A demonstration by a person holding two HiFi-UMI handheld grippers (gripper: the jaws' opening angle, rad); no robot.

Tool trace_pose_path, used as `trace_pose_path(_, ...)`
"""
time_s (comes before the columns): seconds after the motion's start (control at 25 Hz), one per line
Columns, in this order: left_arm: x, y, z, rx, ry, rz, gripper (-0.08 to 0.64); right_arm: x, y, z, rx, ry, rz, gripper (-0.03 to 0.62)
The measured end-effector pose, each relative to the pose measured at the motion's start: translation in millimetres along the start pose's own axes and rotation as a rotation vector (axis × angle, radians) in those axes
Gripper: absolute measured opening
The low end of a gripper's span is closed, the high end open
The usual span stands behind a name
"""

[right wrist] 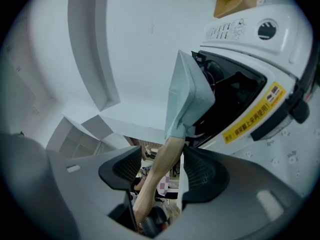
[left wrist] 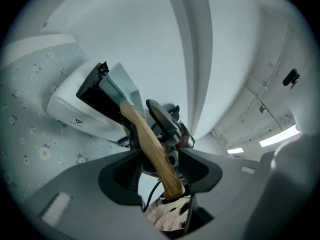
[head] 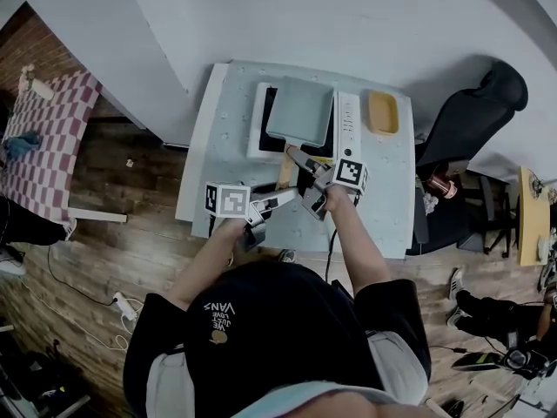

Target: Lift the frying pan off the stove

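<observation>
A square grey frying pan (head: 300, 110) lies over the white stove (head: 346, 120) on the flower-patterned table (head: 387, 207), its wooden handle (head: 285, 171) pointing towards me. My right gripper (head: 300, 174) reaches the handle near the pan; my left gripper (head: 277, 205) reaches it near the free end. In the left gripper view the handle (left wrist: 150, 144) runs between the jaws of the left gripper (left wrist: 160, 156), with a gap at one pad. In the right gripper view the handle (right wrist: 167, 156) lies against one pad of the right gripper (right wrist: 162, 154); a slit shows at the other. Whether the pan (right wrist: 187, 91) touches the stove (right wrist: 250, 49) I cannot tell.
A yellow tray (head: 383, 111) sits on the table right of the stove, by the wall. A black office chair (head: 470, 116) stands to the table's right. A checkered table (head: 43, 138) stands far left. The floor is wooden with cables (head: 78, 299).
</observation>
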State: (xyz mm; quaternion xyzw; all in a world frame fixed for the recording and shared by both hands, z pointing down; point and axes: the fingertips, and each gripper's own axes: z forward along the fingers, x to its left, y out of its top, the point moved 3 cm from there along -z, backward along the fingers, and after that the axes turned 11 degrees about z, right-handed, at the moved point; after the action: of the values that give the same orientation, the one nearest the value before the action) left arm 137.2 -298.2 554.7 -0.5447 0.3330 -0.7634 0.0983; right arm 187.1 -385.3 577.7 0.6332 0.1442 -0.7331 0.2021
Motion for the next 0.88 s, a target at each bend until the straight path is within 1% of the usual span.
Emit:
trace_pose_path(0.12, 2, -1, -1, 0.014, 0.005, -0.002, 0.197, 0, 0, 9, 0.030, 0.020, 0.005, 0.255)
trace_pose_path(0.28, 3, -1, 0, 0.024, -0.002, -0.015, 0.189, 0, 0, 20, 0.056, 0.063, 0.008, 0.255)
trace_pose_path(0.44, 4, -1, 0, 0.025, -0.003, -0.032, 0.179, 0, -1, 25, 0.059, 0.067, 0.009, 0.255)
trace_pose_path(0.56, 6, -2, -1, 0.019, 0.000, -0.047, 0.170, -2, -4, 26, 0.071, 0.030, -0.012, 0.253)
trace_pose_path(0.64, 6, -3, -2, 0.021, -0.004, -0.055, 0.167, -4, -5, 26, 0.077, 0.025, -0.021, 0.239)
trace_pose_path(0.68, 7, -3, -3, 0.024, -0.005, -0.056, 0.165, -5, -5, 27, 0.079, 0.030, -0.018, 0.225)
trace_pose_path(0.76, 8, -3, -4, 0.029, -0.008, -0.059, 0.161, -6, -4, 28, 0.075, 0.041, 0.003, 0.219)
trace_pose_path(0.88, 10, -4, -6, 0.044, -0.009, -0.056, 0.155, -8, -4, 27, 0.046, 0.044, 0.045, 0.206)
